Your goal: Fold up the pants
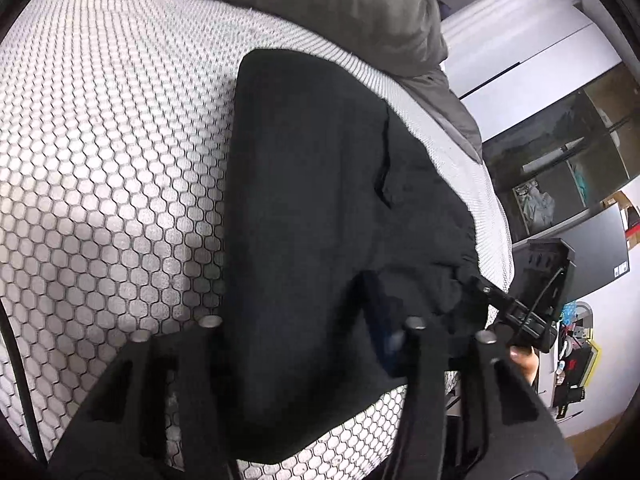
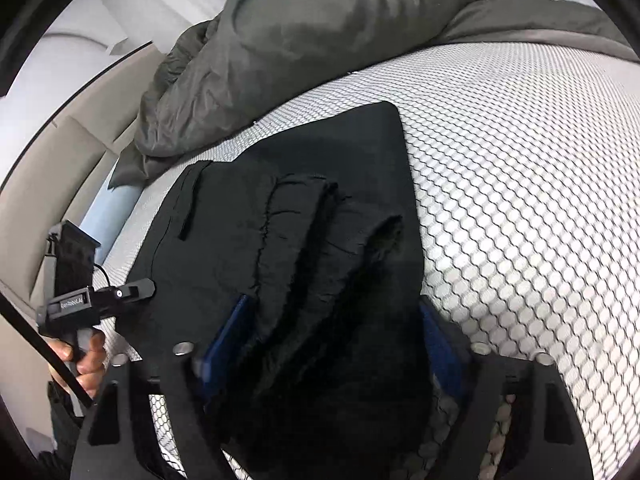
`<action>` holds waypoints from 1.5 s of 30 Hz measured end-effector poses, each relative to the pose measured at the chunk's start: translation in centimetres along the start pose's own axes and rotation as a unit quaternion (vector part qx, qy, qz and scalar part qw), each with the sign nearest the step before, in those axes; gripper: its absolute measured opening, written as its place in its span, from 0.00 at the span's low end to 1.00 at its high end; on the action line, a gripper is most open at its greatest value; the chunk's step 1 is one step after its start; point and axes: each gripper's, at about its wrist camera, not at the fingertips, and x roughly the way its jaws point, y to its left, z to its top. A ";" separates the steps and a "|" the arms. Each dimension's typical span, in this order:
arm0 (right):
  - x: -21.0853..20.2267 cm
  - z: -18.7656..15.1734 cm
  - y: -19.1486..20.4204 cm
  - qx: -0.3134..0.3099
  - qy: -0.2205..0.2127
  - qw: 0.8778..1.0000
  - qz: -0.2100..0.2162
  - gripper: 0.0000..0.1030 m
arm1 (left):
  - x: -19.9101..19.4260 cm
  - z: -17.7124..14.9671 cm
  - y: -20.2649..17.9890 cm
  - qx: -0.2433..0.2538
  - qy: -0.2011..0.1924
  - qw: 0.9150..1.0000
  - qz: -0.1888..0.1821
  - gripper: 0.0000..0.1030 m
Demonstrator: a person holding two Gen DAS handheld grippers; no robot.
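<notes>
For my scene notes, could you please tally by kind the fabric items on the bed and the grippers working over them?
Black pants: 1
Grey duvet: 1
Honeycomb-pattern mattress cover: 1
Grippers: 2, the left gripper and the right gripper
Total: 5

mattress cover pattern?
White with a dark honeycomb (hexagon) grid; the mattress shows it best in the left wrist view.

The pants (image 2: 304,208) are matt black cloth; the mattress (image 1: 112,152) has a honeycomb-textured weave; the duvet (image 2: 304,32) is faintly glossy grey fabric.
</notes>
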 end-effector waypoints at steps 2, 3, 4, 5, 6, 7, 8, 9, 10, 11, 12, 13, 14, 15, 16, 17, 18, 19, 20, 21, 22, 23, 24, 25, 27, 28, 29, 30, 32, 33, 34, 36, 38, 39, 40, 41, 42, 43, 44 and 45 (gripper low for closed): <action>0.1 0.0 0.7 -0.017 -0.003 1.000 -0.006 0.67 | -0.8 -0.2 -0.4 0.012 -0.011 1.000 -0.003 0.27; 0.2 0.0 1.0 -0.024 -0.005 1.000 -0.007 0.62 | -1.7 -0.2 -0.4 0.017 -0.012 1.000 -0.001 0.27; 0.4 0.0 1.3 -0.028 -0.006 1.000 -0.009 0.61 | -2.0 -0.2 -0.4 0.021 -0.013 1.000 0.004 0.27; 0.5 0.1 1.6 -0.030 -0.007 0.999 -0.010 0.61 | -2.3 -0.2 -0.4 0.023 -0.014 1.000 0.009 0.27; 0.8 0.2 1.9 -0.031 -0.008 0.999 -0.009 0.60 | -2.5 -0.2 -0.3 0.022 -0.015 1.000 0.010 0.27; 1.1 0.3 2.2 -0.032 -0.008 0.999 -0.009 0.60 | -2.9 -0.3 -0.1 0.020 -0.017 1.000 0.011 0.27; 1.4 0.4 2.7 -0.034 -0.006 0.999 -0.009 0.60 | -3.2 -0.3 -0.1 0.019 -0.020 1.000 0.014 0.27; 1.9 0.6 3.3 -0.038 -0.005 0.999 -0.008 0.60 | -3.7 -0.3 0.1 0.018 -0.023 0.999 0.018 0.27; 2.2 0.7 3.9 -0.042 -0.004 0.999 -0.005 0.60 | -4.3 -0.3 0.5 0.016 -0.028 0.999 0.023 0.27; 2.5 0.7 4.6 -0.047 -0.002 0.999 0.001 0.60 | -5.1 -0.3 1.0 0.012 -0.035 0.999 0.028 0.27; 2.9 0.8 5.4 -0.055 0.001 0.998 0.004 0.60 | -5.2 -0.5 1.8 0.007 -0.040 0.999 0.031 0.27; 3.5 1.0 6.4 -0.062 0.003 0.998 0.006 0.60 | -5.9 -0.4 2.2 0.003 -0.044 0.998 0.037 0.27; 4.1 1.0 7.4 -0.071 0.007 0.997 0.009 0.60 | -6.8 -0.6 3.0 -0.005 -0.051 0.998 0.044 0.27; 4.5 1.0 8.2 -0.078 0.009 0.997 0.011 0.60 | -7.4 -0.1 2.6 -0.010 -0.054 0.997 0.048 0.27; 5.0 1.0 9.1 -0.087 0.012 0.996 0.013 0.60 | -8.0 -0.2 2.7 -0.012 -0.056 0.997 0.052 0.27; 5.4 1.1 9.8 -0.094 0.014 0.995 0.014 0.60 | -8.5 -0.4 3.0 -0.011 -0.058 0.997 0.057 0.27; 5.8 1.1 10.5 -0.101 0.016 0.995 0.014 0.60 | -8.7 -0.6 3.3 -0.010 -0.059 0.996 0.059 0.27; 5.9 1.0 10.8 -0.105 0.017 0.994 0.013 0.60 | -8.8 -0.7 3.5 -0.008 -0.059 0.996 0.062 0.28; 6.1 1.0 11.0 -0.104 0.018 0.994 0.012 0.60 | -8.8 -0.9 3.4 -0.003 -0.058 0.996 0.069 0.29; 6.2 1.1 11.1 -0.103 0.018 0.995 0.009 0.60 | -8.8 -0.9 3.3 0.001 -0.058 0.996 0.074 0.31; 6.3 1.1 11.1 -0.099 0.017 0.995 0.009 0.60 | -8.8 -1.1 3.4 0.003 -0.058 0.995 0.079 0.32; 6.3 1.1 11.0 -0.097 0.017 0.995 0.009 0.60 | -8.5 -1.3 3.1 0.005 -0.058 0.995 0.085 0.33; 6.3 1.1 10.9 -0.095 0.016 0.995 0.008 0.61 | -8.7 -1.4 3.2 0.005 -0.058 0.994 0.089 0.35; 6.2 1.1 10.8 -0.094 0.016 0.995 0.007 0.62 | -8.6 -1.4 2.8 0.006 -0.057 0.994 0.095 0.37; 6.2 1.0 10.7 -0.095 0.013 0.995 0.002 0.66 | -8.1 -1.5 2.0 0.013 -0.058 0.992 0.111 0.42; 6.1 1.0 10.7 -0.097 0.012 0.995 -0.003 0.69 | -8.0 -1.5 1.5 0.016 -0.059 0.990 0.124 0.48; 5.9 0.9 10.7 -0.099 0.009 0.995 -0.008 0.71 | -8.0 -1.6 1.1 0.021 -0.061 0.988 0.141 0.51; 5.7 0.9 10.7 -0.100 0.005 0.995 -0.013 0.77 | -8.0 -1.7 0.4 0.025 -0.066 0.985 0.159 0.56; 5.1 1.0 10.6 -0.105 -0.008 0.994 -0.036 0.81 | -8.5 -1.9 -0.9 0.042 -0.083 0.975 0.200 0.62; 4.8 1.0 10.6 -0.111 -0.015 0.992 -0.050 0.83 | -8.8 -2.1 -1.5 0.050 -0.093 0.971 0.214 0.71; 4.4 0.9 10.6 -0.116 -0.020 0.992 -0.056 0.84 | -9.0 -2.3 -2.1 0.059 -0.105 0.967 0.226 0.80; 3.7 0.7 10.6 -0.124 -0.029 0.990 -0.065 0.84 | -9.8 -2.7 -3.8 0.085 -0.129 0.961 0.227 0.84; 2.9 0.5 10.5 -0.131 -0.040 0.988 -0.073 0.85 | -10.1 -3.2 -5.7 0.116 -0.148 0.960 0.209 0.92; 2.3 0.3 10.5 -0.134 -0.047 0.987 -0.073 0.86 | -10.1 -3.6 -6.5 0.130 -0.153 0.958 0.204 0.99; 1.8 0.1 10.5 -0.134 -0.052 0.987 -0.071 0.87 | -10.0 -3.8 -7.1 0.140 -0.155 0.958 0.198 0.99; 1.5 0.0 10.5 -0.134 -0.056 0.987 -0.066 0.88 | -9.6 -4.0 -7.7 0.149 -0.154 0.957 0.195 0.99; 1.0 -0.3 10.3 -0.132 -0.061 0.988 -0.058 0.88 | -9.1 -4.2 -8.2 0.155 -0.147 0.957 0.195 0.99; 0.7 -0.4 10.2 -0.131 -0.062 0.988 -0.051 0.89 | -8.6 -4.3 -8.2 0.156 -0.143 0.957 0.196 0.99; 0.5 -0.6 10.3 -0.132 -0.063 0.988 -0.046 0.90 | -8.1 -4.5 -8.4 0.159 -0.137 0.957 0.200 0.99; 0.5 -0.8 10.5 -0.138 -0.063 0.987 -0.046 0.90 | -7.6 -4.6 -8.5 0.159 -0.132 0.957 0.204 0.99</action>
